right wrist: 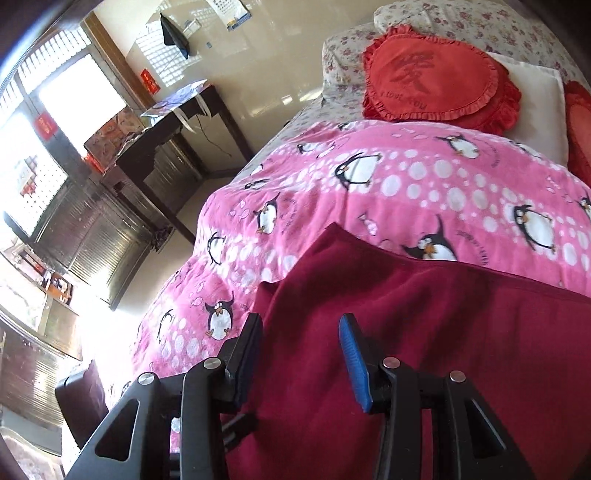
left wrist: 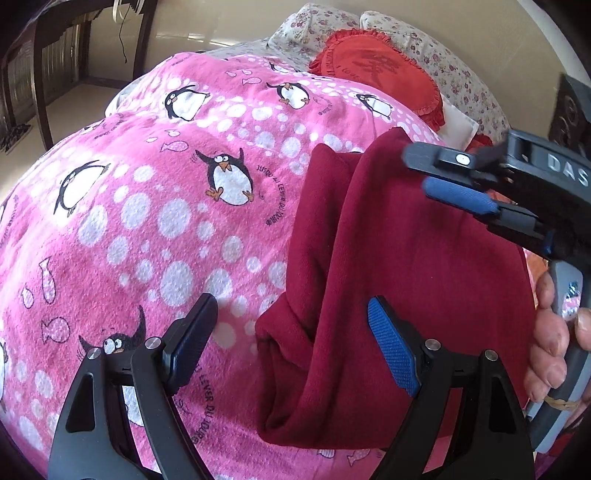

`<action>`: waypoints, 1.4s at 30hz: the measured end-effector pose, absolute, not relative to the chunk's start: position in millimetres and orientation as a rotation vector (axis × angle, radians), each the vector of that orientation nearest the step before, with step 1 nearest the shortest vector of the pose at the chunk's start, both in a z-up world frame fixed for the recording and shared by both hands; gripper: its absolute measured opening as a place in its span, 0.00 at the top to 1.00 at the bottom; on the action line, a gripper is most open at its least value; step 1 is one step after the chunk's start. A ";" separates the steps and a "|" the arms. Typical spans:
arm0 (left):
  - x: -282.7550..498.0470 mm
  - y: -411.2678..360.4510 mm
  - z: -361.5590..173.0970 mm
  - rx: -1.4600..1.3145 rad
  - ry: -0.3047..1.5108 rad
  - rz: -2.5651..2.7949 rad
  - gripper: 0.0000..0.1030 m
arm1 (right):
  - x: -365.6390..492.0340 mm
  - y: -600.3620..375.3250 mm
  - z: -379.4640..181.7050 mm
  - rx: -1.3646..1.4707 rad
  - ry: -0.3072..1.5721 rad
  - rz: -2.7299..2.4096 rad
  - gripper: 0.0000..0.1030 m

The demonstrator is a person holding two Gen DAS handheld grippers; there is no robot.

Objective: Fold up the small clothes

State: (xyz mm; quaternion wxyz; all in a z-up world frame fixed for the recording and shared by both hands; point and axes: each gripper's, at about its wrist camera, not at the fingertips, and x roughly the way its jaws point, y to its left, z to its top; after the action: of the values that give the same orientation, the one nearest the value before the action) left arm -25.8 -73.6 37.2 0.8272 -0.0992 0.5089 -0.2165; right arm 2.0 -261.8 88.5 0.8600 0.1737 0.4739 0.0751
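**Dark red garment lying on the penguin blanket, both grippers standing over it**

A pink penguin blanket [left wrist: 155,206] is covering the bed and filling most of both wrist views. In the right wrist view it is running from about 8 o'clock up to 3 o'clock.

On it, the dark red garment [left wrist: 399,280] is lying partly folded. In the left wrist view it is taking up the right half, from 1 o'clock down to 5 o'clock, with a bunched fold hanging toward 6 o'clock. In the right wrist view it is spreading across the lower right, from 6 o'clock to 4 o'clock.

Beyond the blanket, a floral pillow [right wrist: 480,22] is sitting at 1 o'clock in the right wrist view, and a red heart cushion [right wrist: 436,85] is leaning against it. A dark wooden desk [right wrist: 173,136] is standing at 10 o'clock beside the wall.

The left gripper [left wrist: 291,350] is standing wide open at 6 o'clock, its left finger over the blanket and its right finger over the garment, gripping nothing.

The right gripper [right wrist: 301,354] is standing part open above the garment, with no cloth pinched between its pads. In the left wrist view it is reaching in from 3 o'clock over the garment's upper edge, with a hand [left wrist: 554,332] gripping its handle at 4 o'clock.
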 end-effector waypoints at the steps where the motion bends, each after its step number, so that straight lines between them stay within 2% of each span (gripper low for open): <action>1: -26.1 -72.9 36.6 -0.209 1.082 -0.463 0.19 | 9.6 -255.9 83.1 0.369 1.012 0.160 0.60; 7: -22.7 -68.2 32.3 -0.245 1.080 -0.488 0.19 | 47.8 -234.8 47.5 0.333 1.099 0.084 0.61; 9: -23.4 -66.2 31.7 -0.254 1.072 -0.495 0.19 | 50.5 -232.3 46.3 0.275 1.094 0.046 0.85; 12: -25.1 -64.9 31.4 -0.254 1.062 -0.505 0.19 | 49.2 -231.7 54.9 0.270 1.076 0.072 0.93; 16: -25.2 -64.0 29.4 -0.266 1.057 -0.509 0.18 | 52.1 -221.1 63.4 0.261 1.046 0.096 0.94; 21: -25.7 -62.1 28.3 -0.269 1.063 -0.509 0.17 | 55.1 -213.0 43.0 0.322 1.090 0.168 0.95; 24: -25.8 -68.1 29.0 -0.227 1.055 -0.504 0.16 | 35.0 -223.7 56.3 0.392 1.065 0.194 0.94; 29: -33.5 -72.7 27.1 -0.196 1.007 -0.507 0.14 | -50.8 -267.5 95.9 0.352 0.945 0.095 0.91; 31: -36.3 -73.1 25.7 -0.196 0.992 -0.510 0.12 | -84.6 -292.4 100.9 0.350 0.931 0.030 0.87; 33: -39.7 -75.5 23.4 -0.183 0.969 -0.522 0.09 | -127.2 -321.8 105.4 0.329 0.912 -0.083 0.72; 35: -43.2 -78.8 22.8 -0.156 0.948 -0.522 0.08 | -162.9 -347.3 106.5 0.327 0.887 -0.182 0.68; 38: -41.3 -81.0 20.6 -0.139 0.950 -0.541 0.03 | -212.9 -382.1 97.7 0.347 0.913 -0.311 0.67; 42: -40.9 -84.4 20.7 -0.124 0.938 -0.536 0.03 | -254.6 -411.9 66.4 0.435 0.946 -0.390 0.67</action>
State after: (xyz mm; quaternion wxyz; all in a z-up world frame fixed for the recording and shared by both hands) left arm -40.9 -84.4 20.7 0.8557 -0.0588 0.4463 -0.2551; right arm -254.6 -411.9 66.4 0.8494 0.2066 0.4489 -0.1853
